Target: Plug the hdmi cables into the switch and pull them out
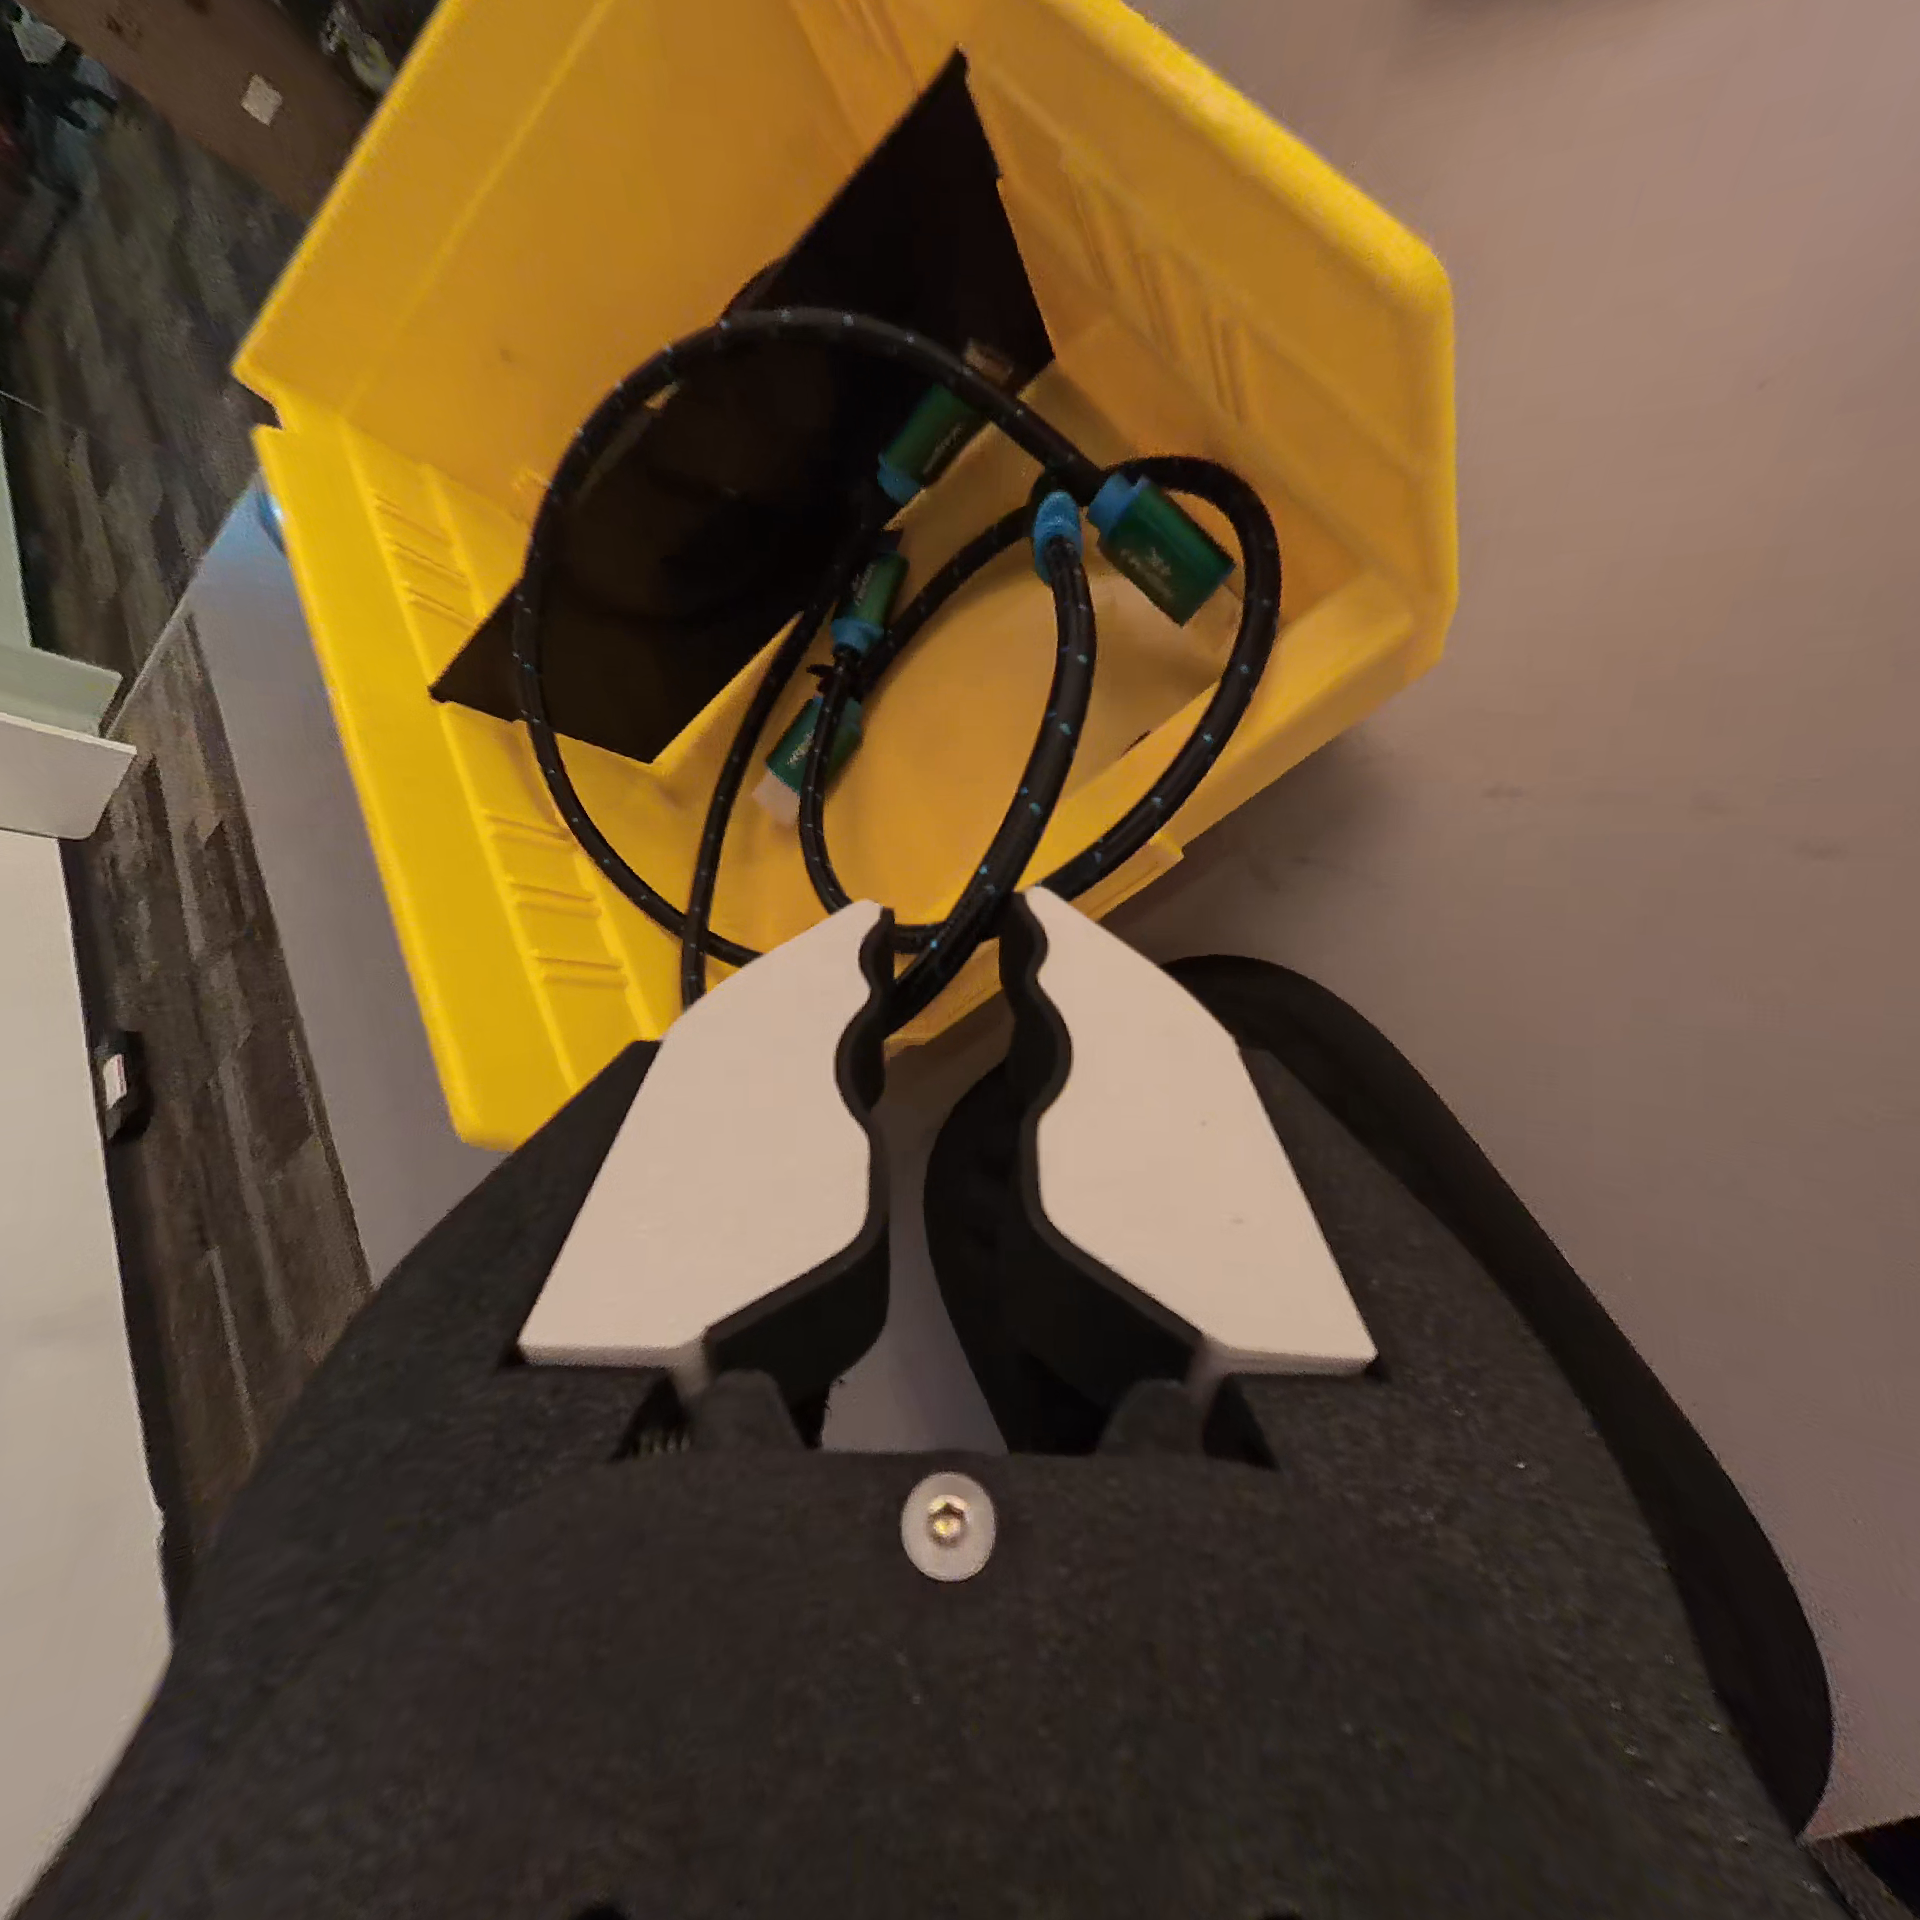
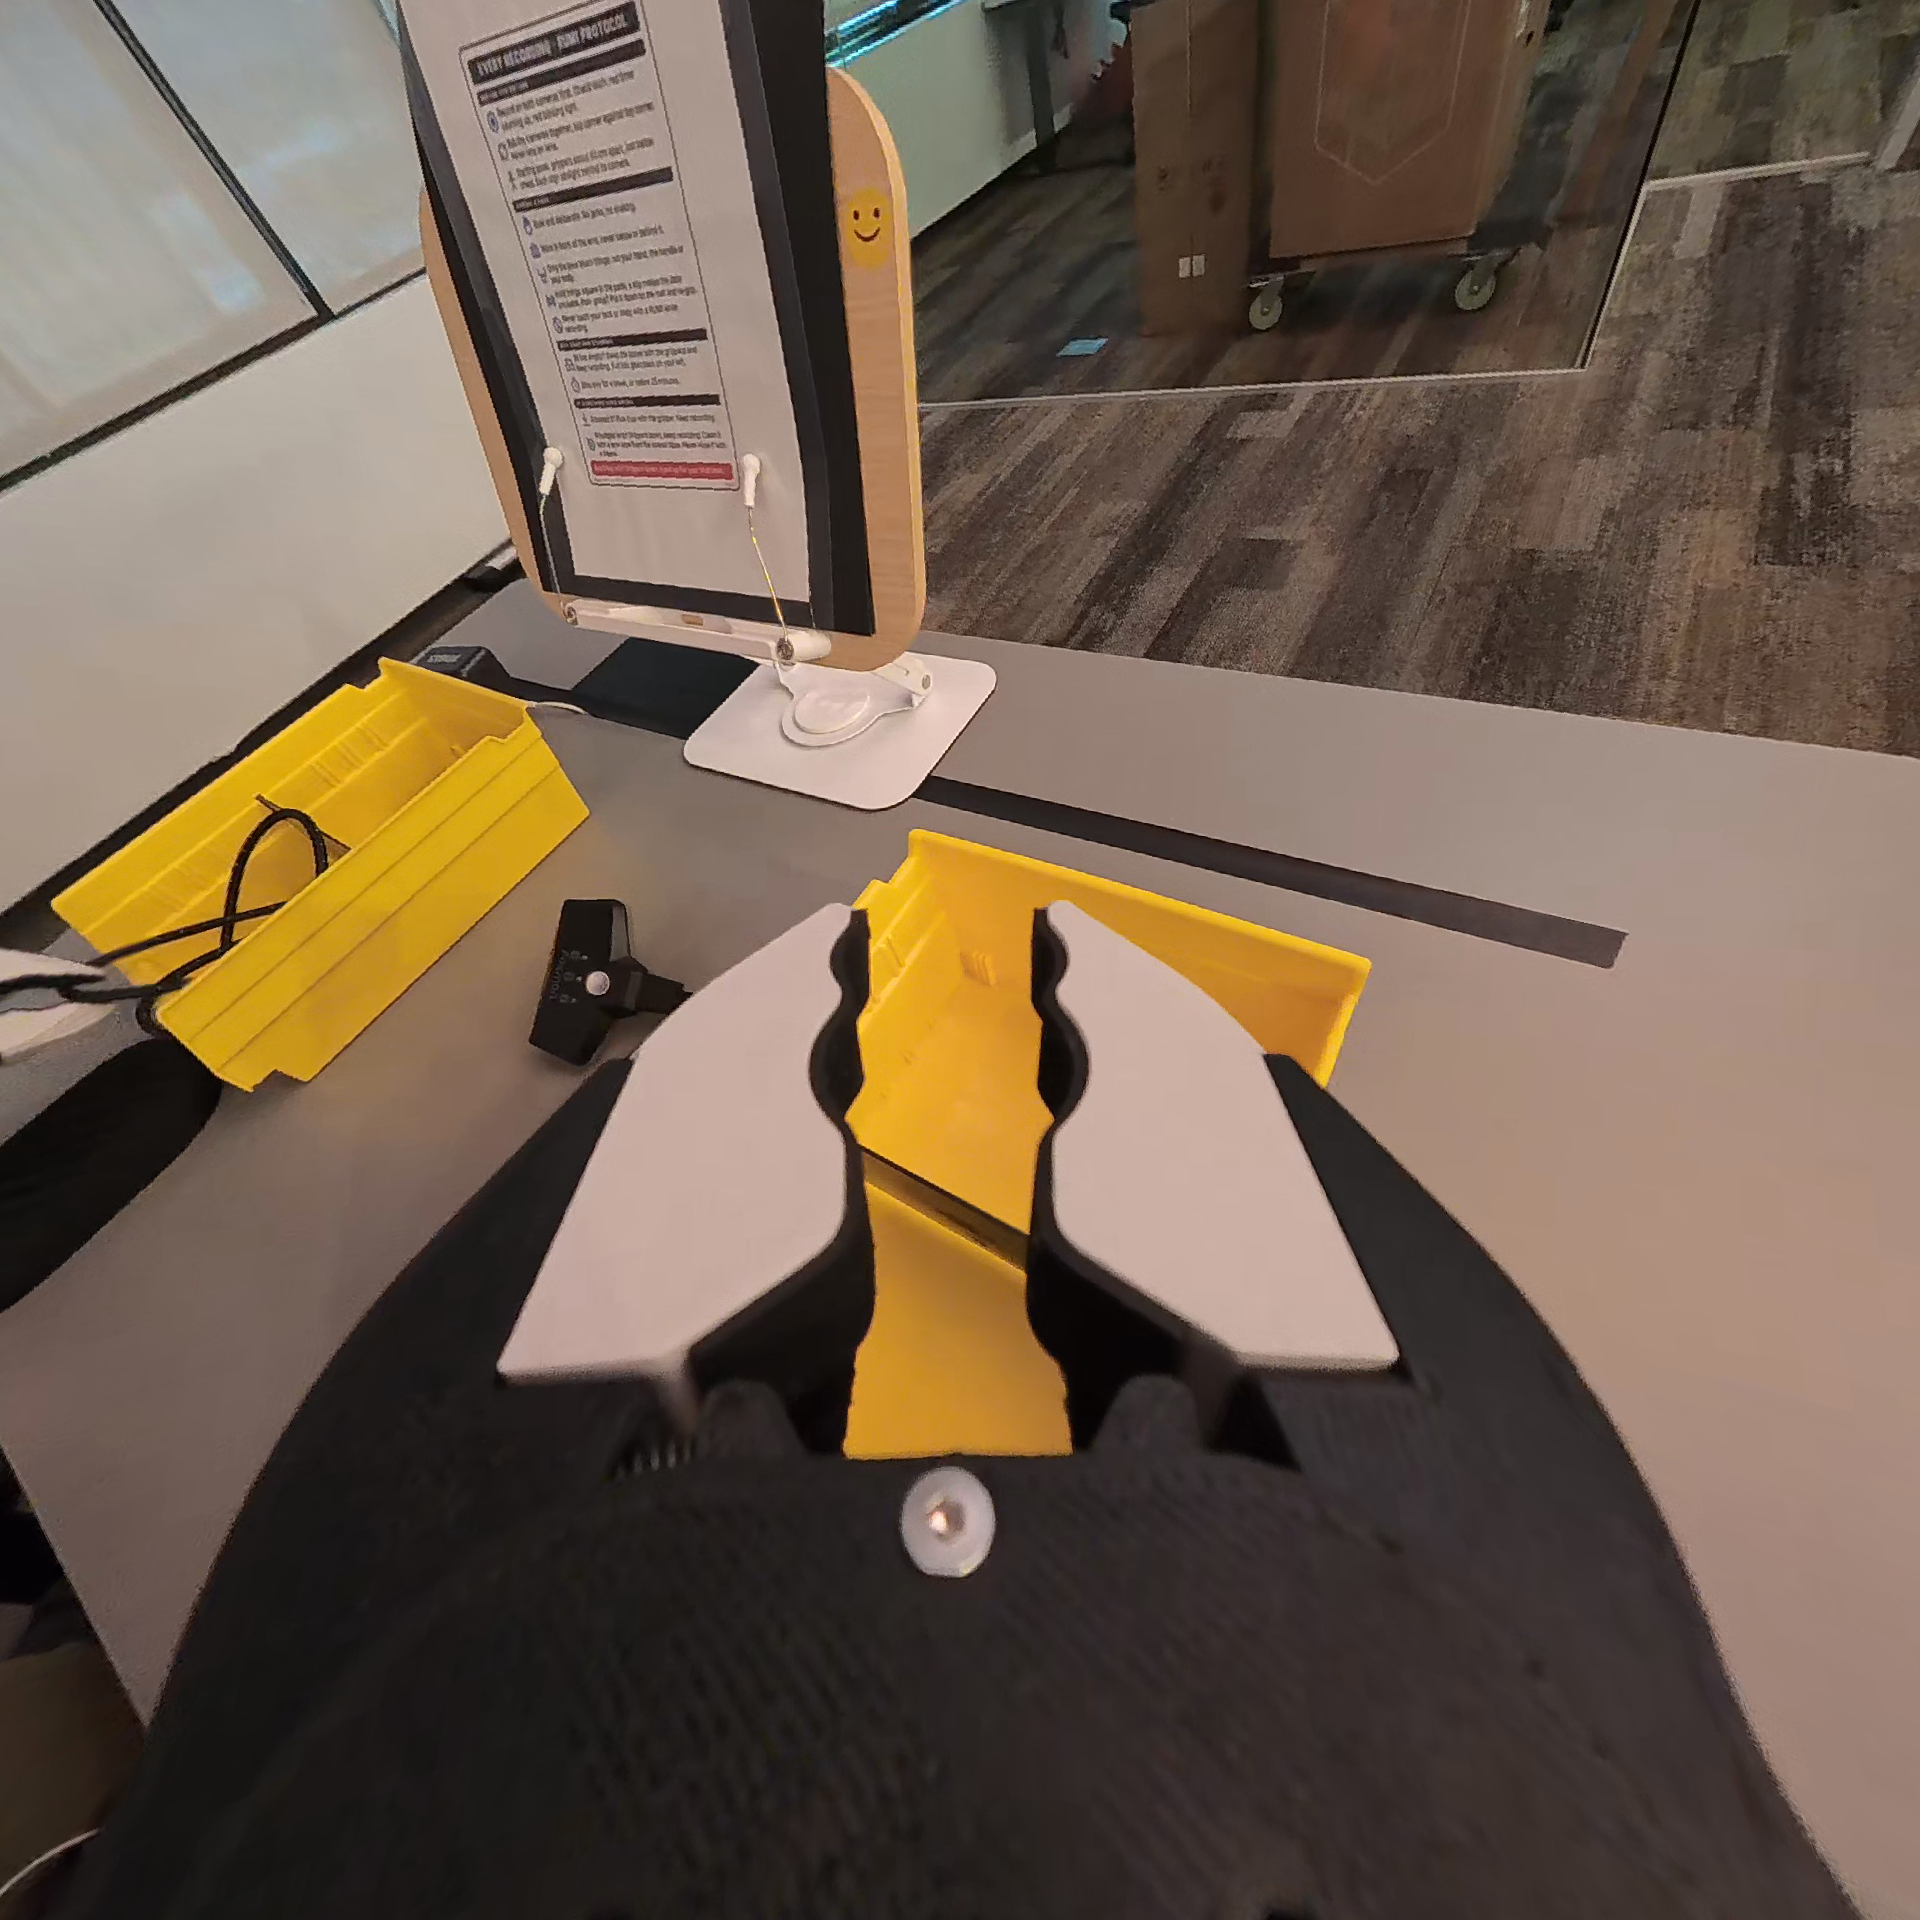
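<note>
Black braided HDMI cables (image 1: 1060, 675) with green plugs (image 1: 1164, 561) lie looped in a yellow bin (image 1: 1247, 312) that has a black divider (image 1: 727, 499). My left gripper (image 1: 951, 914) is over the bin's near wall, shut on the cable loops that cross between its tips. In the right wrist view it (image 2: 42, 987) holds the cables (image 2: 260, 873) drawn up out of that bin (image 2: 364, 831). The small black switch (image 2: 592, 982) lies on the grey table between the two bins. My right gripper (image 2: 945, 914) is open and empty above a second yellow bin (image 2: 1195, 935).
A wooden board with a printed sheet (image 2: 644, 312) stands on a white base (image 2: 842, 727) at the back of the table. A dark strip (image 2: 1299, 873) runs across the tabletop. Beyond the table's far edge are patterned floor (image 2: 1351, 540) and cardboard boxes (image 2: 1351, 125) on a cart.
</note>
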`<state>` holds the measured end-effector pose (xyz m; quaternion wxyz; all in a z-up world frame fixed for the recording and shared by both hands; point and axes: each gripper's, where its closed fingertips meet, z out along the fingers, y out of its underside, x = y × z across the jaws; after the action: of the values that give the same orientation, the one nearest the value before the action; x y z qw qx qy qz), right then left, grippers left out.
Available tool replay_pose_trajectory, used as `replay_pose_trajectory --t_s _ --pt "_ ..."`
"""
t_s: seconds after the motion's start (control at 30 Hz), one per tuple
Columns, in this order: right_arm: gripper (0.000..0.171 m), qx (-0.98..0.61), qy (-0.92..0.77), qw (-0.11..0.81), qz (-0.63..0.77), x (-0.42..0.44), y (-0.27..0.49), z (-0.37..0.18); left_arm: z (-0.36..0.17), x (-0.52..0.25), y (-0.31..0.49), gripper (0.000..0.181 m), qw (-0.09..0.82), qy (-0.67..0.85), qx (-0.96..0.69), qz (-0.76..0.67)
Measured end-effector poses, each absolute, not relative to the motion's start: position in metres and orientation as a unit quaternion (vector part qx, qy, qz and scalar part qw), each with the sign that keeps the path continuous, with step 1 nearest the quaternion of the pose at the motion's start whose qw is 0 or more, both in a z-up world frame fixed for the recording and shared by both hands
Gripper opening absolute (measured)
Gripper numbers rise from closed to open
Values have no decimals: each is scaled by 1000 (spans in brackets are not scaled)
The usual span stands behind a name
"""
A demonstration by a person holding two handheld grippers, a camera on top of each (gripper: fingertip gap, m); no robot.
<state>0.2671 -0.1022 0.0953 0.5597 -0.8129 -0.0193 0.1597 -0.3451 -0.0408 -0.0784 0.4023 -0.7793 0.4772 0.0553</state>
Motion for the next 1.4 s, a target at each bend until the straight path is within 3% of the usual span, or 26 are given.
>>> replay_pose_trajectory --t_s 0.37,0.57,0.8,0.97,1.1,1.2,1.4 --pt "30 -812 1 559 168 282 -110 91 -10 -371 -12 9 521 350 -767 134" --pt "30 -816 5 552 170 285 -111 86 12 -382 -15 10 492 328 -791 158" --pt "30 -828 2 535 167 285 -110 78 51 -393 -5 7 403 376 -785 282" --pt "30 -814 -6 554 172 278 -106 89 69 -386 -28 7 467 334 -789 219" --pt "29 -717 -109 649 229 211 -98 147 72 -377 -54 7 520 292 -788 153" --pt "28 -629 -256 660 323 117 -112 173 81 -372 -72 7 554 274 -771 152" --pt "43 -511 -411 615 438 -38 -134 155 114 -343 -100 7 603 287 -732 138"
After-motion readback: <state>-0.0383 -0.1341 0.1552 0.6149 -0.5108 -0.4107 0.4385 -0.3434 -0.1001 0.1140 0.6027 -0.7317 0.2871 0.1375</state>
